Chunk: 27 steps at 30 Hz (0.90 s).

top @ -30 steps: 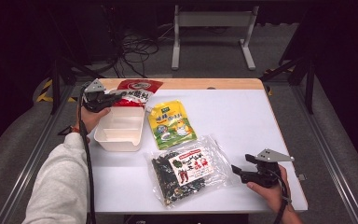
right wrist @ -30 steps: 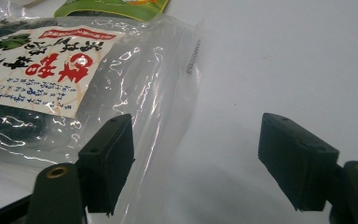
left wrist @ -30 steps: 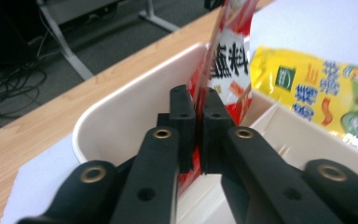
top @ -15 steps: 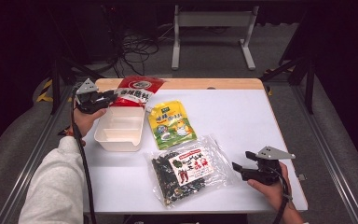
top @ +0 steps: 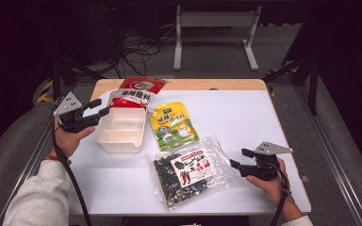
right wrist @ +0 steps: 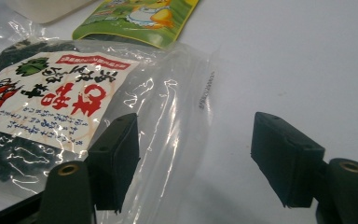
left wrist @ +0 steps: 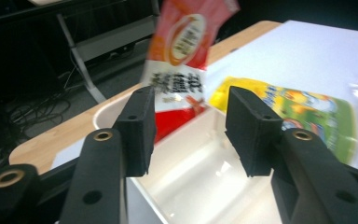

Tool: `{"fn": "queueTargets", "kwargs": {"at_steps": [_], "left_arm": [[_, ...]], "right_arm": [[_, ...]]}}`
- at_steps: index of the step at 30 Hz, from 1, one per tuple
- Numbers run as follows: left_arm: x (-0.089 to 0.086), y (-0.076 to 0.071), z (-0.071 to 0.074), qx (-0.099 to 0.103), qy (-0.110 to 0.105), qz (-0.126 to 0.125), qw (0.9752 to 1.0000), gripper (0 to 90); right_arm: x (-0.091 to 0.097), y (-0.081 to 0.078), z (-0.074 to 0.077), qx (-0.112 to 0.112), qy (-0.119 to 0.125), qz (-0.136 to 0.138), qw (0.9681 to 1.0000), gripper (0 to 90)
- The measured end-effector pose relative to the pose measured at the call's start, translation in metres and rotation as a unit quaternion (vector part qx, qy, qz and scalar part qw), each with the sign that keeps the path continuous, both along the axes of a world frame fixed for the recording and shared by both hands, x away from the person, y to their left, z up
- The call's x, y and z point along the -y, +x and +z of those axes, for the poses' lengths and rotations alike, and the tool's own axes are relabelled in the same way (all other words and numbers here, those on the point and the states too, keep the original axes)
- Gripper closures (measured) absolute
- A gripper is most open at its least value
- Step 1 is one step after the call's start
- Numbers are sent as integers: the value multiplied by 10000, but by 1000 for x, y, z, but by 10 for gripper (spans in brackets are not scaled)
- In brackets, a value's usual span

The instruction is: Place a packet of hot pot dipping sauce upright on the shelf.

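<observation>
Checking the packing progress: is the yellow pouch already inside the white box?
No, the yellow pouch lies flat on the table just beside the white box, not in it.

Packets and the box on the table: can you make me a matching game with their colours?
Things:
1. packet leaning on the far end of the box
2. packet in the middle of the table
3. bag near the right tongs
4. box

Colours:
a. clear, with dark bits inside and a white label
b. plain white
c. red, with a white band
d. yellow and green

Pairs: 1-c, 2-d, 3-a, 4-b
</observation>
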State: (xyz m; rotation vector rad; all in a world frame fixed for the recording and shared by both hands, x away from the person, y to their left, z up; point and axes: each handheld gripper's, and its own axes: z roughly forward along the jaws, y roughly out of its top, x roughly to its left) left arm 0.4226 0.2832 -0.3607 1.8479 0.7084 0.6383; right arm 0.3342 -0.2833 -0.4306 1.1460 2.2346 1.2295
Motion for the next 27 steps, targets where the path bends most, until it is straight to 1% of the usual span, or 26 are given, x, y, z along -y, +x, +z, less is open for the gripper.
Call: {"fn": "queueTargets", "kwargs": {"at_steps": [1,3,4,5,6,7,8,9,10,11,12,13,14,15,16,18,21,23,24,25,27], "left_arm": [[1,-9,-2,22,32,-56,10000,514],[5,-22,-7,-12,85,-128,9999,496],[7,-32,-11,-35,138,-165,9998,489],[9,-37,-13,-66,137,-207,9997,479],[12,-48,-18,-66,177,-285,9994,468],[12,-48,-18,-66,177,-285,9994,462],[19,-61,-25,-95,325,-341,9988,453],[22,-67,-28,-106,368,-398,9985,434],[22,-67,-28,-106,368,-398,9985,424],[26,-73,-32,-161,386,-461,9981,406],[29,-79,-35,-208,430,-495,9976,406],[32,-84,-40,-281,368,-536,9975,384],[35,-90,-45,-387,353,-597,9968,364],[39,-93,-50,-422,406,-596,9965,336],[42,-96,-54,-505,434,-634,9958,306],[47,-101,-64,-695,338,-709,9945,239],[57,-106,-78,-929,551,-787,9910,167],[61,-105,-84,-1077,614,-842,9887,142],[63,-103,-86,-1104,700,-893,9874,135],[65,-103,-87,-1143,724,-875,9869,129],[67,-100,-89,-1206,680,-924,9860,128]], "right_arm": [[-2,1,0,-14,-28,20,10000,319],[-6,2,-1,-65,-20,105,9999,311],[-8,2,-1,-95,-34,151,9998,305],[-10,2,-3,-141,-68,190,9997,299],[-11,2,-4,-157,-64,218,9996,292],[-13,3,-7,-232,-78,279,9993,283],[-15,3,-9,-285,-109,287,9991,275],[-16,3,-11,-357,-95,306,9988,270],[-18,3,-13,-411,-86,354,9985,263],[-20,3,-14,-427,-128,386,9983,253],[-20,3,-14,-427,-128,386,9983,253],[-23,4,-16,-477,-171,404,9979,244],[-25,4,-17,-500,-184,452,9976,240],[-27,4,-17,-520,-201,493,9972,235],[-28,5,-18,-518,-230,496,9972,224],[-29,6,-19,-574,-235,503,9968,204],[-29,9,-22,-709,-203,448,9963,160],[-29,12,-25,-843,-151,421,9954,129],[-29,13,-25,-860,-104,442,9953,126],[-30,14,-25,-893,-95,467,9949,120],[-32,14,-25,-907,-75,499,9946,122]]}}
